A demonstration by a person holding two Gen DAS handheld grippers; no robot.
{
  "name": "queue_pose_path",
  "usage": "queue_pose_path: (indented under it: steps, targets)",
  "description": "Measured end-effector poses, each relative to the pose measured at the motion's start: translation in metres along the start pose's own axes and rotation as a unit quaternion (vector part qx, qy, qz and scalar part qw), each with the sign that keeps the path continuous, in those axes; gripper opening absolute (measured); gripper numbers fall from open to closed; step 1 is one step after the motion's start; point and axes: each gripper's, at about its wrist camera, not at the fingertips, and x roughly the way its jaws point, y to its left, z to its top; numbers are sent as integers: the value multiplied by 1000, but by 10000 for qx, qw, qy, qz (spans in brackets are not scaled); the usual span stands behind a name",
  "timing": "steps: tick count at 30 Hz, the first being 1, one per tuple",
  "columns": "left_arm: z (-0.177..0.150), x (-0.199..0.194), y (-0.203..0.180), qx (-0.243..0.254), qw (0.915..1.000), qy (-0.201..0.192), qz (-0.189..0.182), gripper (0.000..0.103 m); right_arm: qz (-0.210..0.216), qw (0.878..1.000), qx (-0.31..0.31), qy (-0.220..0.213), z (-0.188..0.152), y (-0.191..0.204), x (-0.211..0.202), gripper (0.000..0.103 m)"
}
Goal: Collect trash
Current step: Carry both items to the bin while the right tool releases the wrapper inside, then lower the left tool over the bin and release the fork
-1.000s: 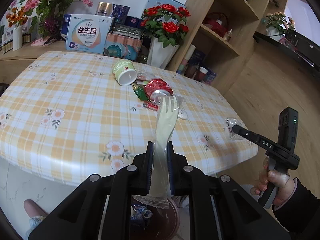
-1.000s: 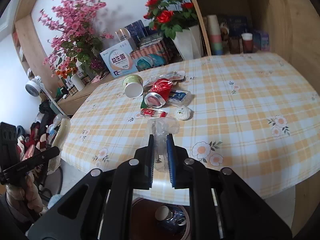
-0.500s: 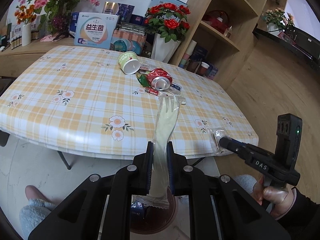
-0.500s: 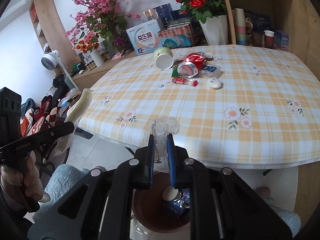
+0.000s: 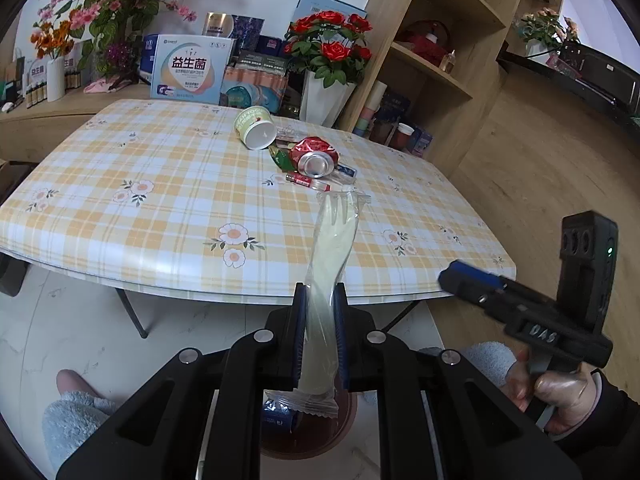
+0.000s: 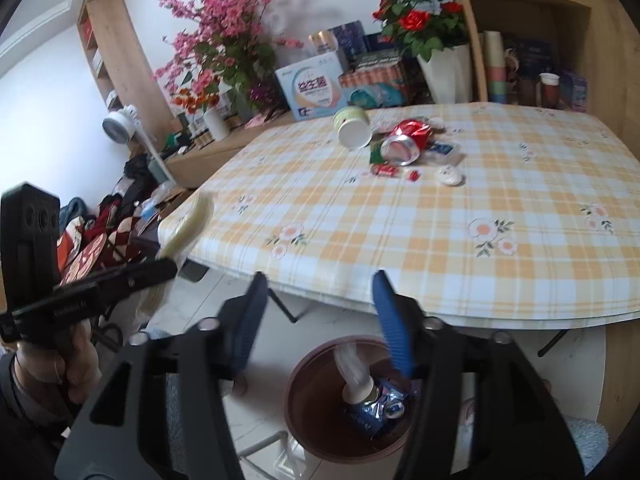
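My left gripper [image 5: 320, 294] is shut on a plastic fork in a clear wrapper [image 5: 334, 236], which sticks up and forward from the pads. In the right wrist view my right gripper [image 6: 320, 296] has its jaws opening, with nothing between them. Below it a crumpled clear wrapper [image 6: 352, 362] is falling into the brown bin [image 6: 310, 412], which holds a cup and blue packets. The bin [image 5: 348, 408] sits under my left gripper too, mostly hidden. On the checked table lie a paper cup [image 6: 353, 128], a crushed red can [image 6: 406, 142], small red wrappers [image 6: 386, 169] and a white lid [image 6: 450, 176].
The table edge [image 6: 460, 312] runs just ahead of both grippers. Flowers, boxes and a vase stand along the far side, with wooden shelves [image 5: 432, 68] at the right. Table legs and white floor lie around the bin. The person's slippered feet are near it.
My right gripper's jaws have opened and the clear wrapper has dropped out toward the bin. Both grippers have drawn back from the table to above the bin. The left still holds the fork.
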Motion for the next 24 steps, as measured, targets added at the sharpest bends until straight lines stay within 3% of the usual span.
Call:
queue_pose_path:
  steps: [2, 11, 24]
  targets:
    - [-3, 3, 2, 4, 10000, 1, 19, 13, -183, 9993, 216, -251, 4, -8, -7, 95]
    - [-16, 26, 5, 110, 9994, 337, 14, 13, -989, 9896, 462, -935, 20, -35, -29, 97]
    - [-29, 49, -23, 785, 9938, 744, -271, 16, -1127, 9897, 514, -716, 13, -46, -14, 97]
